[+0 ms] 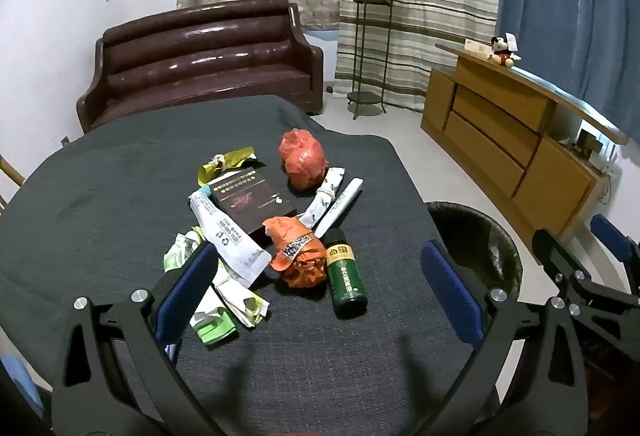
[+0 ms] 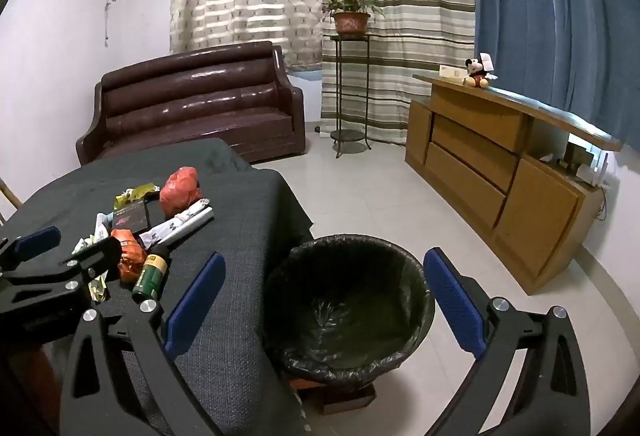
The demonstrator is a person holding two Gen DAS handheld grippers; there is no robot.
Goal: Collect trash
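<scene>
**Trash heaped on table, bin waiting beside it**

Dark cloth covers the table (image 1: 100, 204). Nearest, the left claw (image 1: 320, 288) hangs spread wide and empty above the heap; the right claw (image 2: 324, 300), also released, frames the black-lined bin (image 2: 348, 316) just beside the table. Within the heap lie a green bottle (image 1: 345, 278), orange wrapper (image 1: 298, 252), dark booklet (image 1: 256, 202) and red bag (image 1: 302, 158). Beyond stands a brown sofa (image 1: 200, 64).

The left tongs (image 1: 320, 288) and right tongs (image 2: 324, 304) are built alike: black plastic arms braced with triangular cut-outs, fastened by round silver screws, and tipped with flat blue pads (image 1: 452, 292).
</scene>
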